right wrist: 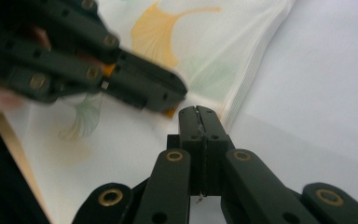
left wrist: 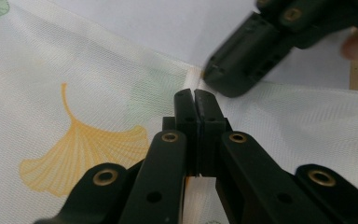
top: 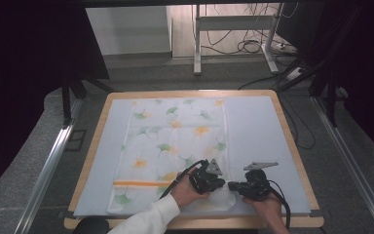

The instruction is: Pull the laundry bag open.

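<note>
From the high view I see the cloth, white with green and yellow ginkgo leaves and one orange stripe, spread flat on the pale blue mat that covers the wooden table; my left gripper and my right gripper sit tip to tip at the cloth's near right corner, close to the table's front edge; a white sleeve covers my left forearm; beyond the table there is grey floor with cables and a white desk frame; none of that shows from the grippers themselves.

Left gripper view now; my left gripper has its jaws pressed together, tips down on the cloth right at a fold line, and whether fabric is pinched between them I cannot tell; a big yellow leaf lies just left of the jaws, weave and all; my right gripper comes in from the upper right, blurred.

Right gripper view; my right gripper is also closed tight, tips at the cloth's hemmed edge where it meets bare mat; my left gripper crosses from the left, just beside my tips; a strip of the table's wood shows at the left.

No writing or brand mark is readable anywhere.
</note>
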